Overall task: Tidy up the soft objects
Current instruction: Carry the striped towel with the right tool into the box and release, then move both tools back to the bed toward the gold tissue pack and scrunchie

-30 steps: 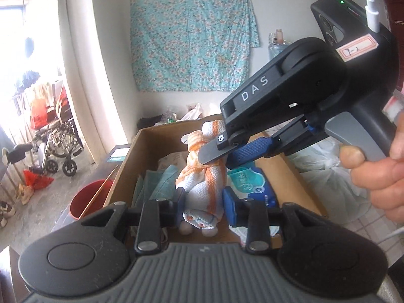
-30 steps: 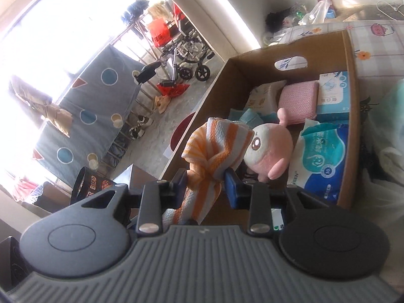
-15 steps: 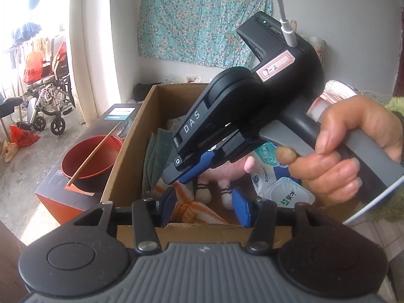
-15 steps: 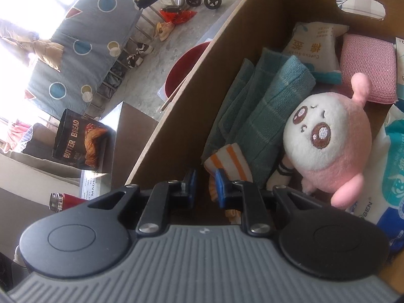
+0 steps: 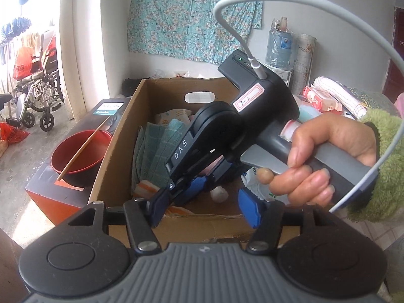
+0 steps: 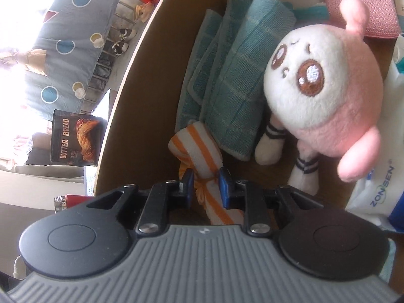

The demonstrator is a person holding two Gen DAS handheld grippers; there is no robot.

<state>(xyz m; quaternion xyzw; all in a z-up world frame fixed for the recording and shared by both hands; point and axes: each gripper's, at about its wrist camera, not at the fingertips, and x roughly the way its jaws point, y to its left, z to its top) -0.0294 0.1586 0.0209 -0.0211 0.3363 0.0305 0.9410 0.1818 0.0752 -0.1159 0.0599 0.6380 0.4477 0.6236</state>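
Observation:
An orange-striped white cloth (image 6: 194, 144) lies at the near left of the cardboard box (image 6: 131, 80), against folded teal cloths (image 6: 227, 75) and a pink plush toy (image 6: 320, 80). My right gripper (image 6: 205, 185) reaches down into the box and pinches the cloth's gathered middle; its jaws are opening. In the left wrist view, a hand (image 5: 315, 156) holds that right gripper (image 5: 181, 192) over the box (image 5: 118, 136), and a corner of the striped cloth (image 5: 146, 185) shows. My left gripper (image 5: 202, 209) hovers at the box's near edge, its jaws opening with nothing between them.
The box also holds a wet-wipes pack (image 6: 376, 192) and a pink pad (image 6: 358, 7). A red bowl with a chopstick (image 5: 80, 151) sits on a carton left of the box. Towels and packets (image 5: 335, 96) are piled at the right. A bread box (image 6: 73, 139) stands outside.
The left gripper let go of the striped cloth, opened and drew back to the box's near edge. The right gripper carried the cloth down into the box, beside the teal cloths.

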